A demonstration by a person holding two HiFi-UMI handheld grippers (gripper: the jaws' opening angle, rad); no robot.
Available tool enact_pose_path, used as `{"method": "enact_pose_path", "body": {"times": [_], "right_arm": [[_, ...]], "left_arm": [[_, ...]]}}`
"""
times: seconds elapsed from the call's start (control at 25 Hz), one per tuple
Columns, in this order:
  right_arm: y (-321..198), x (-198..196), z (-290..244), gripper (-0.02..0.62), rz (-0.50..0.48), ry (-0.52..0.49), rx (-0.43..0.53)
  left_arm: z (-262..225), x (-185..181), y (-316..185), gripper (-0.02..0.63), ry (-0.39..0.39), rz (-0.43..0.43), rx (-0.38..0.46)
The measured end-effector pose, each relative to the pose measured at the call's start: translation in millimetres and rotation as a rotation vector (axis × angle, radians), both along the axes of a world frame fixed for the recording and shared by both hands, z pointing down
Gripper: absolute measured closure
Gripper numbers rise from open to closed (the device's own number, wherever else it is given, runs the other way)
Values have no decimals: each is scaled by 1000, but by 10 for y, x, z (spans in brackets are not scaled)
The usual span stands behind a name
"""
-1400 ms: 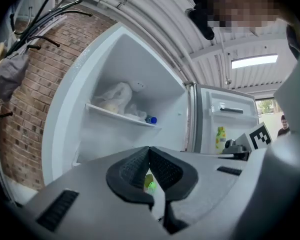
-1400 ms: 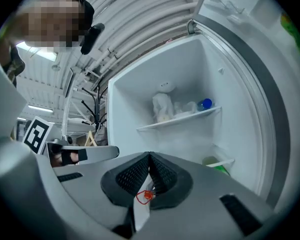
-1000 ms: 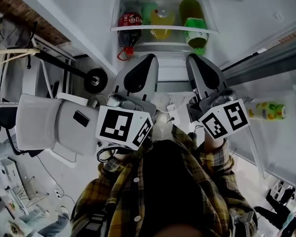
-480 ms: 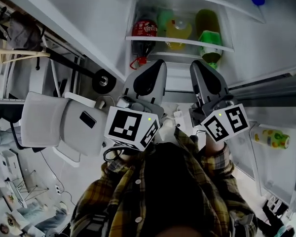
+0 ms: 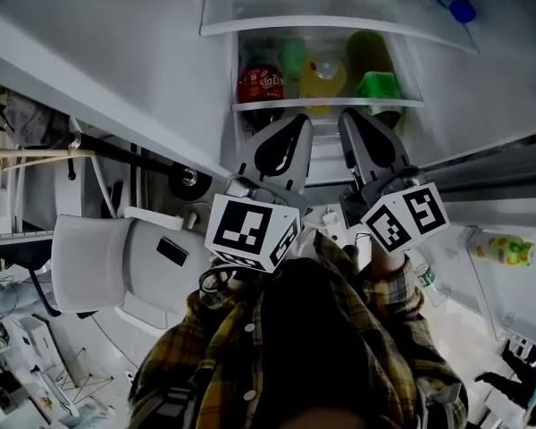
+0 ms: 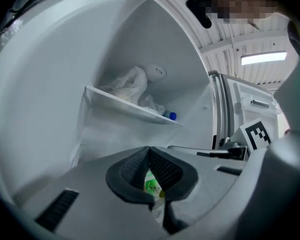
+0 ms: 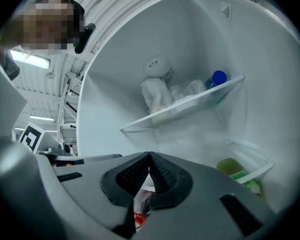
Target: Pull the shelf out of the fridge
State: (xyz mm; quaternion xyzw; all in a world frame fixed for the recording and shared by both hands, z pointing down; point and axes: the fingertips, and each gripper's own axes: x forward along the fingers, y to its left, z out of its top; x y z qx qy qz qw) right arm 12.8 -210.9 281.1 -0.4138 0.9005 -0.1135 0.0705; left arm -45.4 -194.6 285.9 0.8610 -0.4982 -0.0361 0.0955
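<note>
The fridge stands open ahead of me. Its upper glass shelf (image 5: 339, 23) (image 6: 135, 109) (image 7: 185, 106) carries a crumpled plastic bag (image 6: 130, 84) and a blue-capped bottle (image 7: 217, 79). A lower shelf (image 5: 326, 104) holds a red cola bottle (image 5: 261, 83), a yellow bottle (image 5: 324, 74) and a green bottle (image 5: 375, 83). My left gripper (image 5: 297, 120) (image 6: 150, 151) and right gripper (image 5: 350, 114) (image 7: 150, 156) point level into the fridge side by side, just short of the lower shelf's front edge. Both are shut with nothing between the jaws.
The open fridge door at the right carries a small bottle (image 5: 500, 250). A white office chair (image 5: 116, 257) stands at my left, beside a black rod with a wheel (image 5: 188, 179). White fridge walls close in on both sides of the grippers.
Both grippers have moved forward toward the fridge's interior. The shelves and bottles now sit nearer and larger in the head view. The jaws stayed shut.
</note>
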Motion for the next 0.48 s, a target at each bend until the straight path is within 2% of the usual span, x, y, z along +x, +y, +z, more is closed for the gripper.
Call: {"method": "enact_pose_path", "body": {"times": [0.24, 0.48], "right_arm": [[-53, 46, 50, 577, 41, 7, -27], [-143, 119, 121, 577, 48, 10, -59]], "left_arm": [[30, 42, -115, 603, 0, 41, -16], [95, 37, -198, 603, 23, 21, -41]]}}
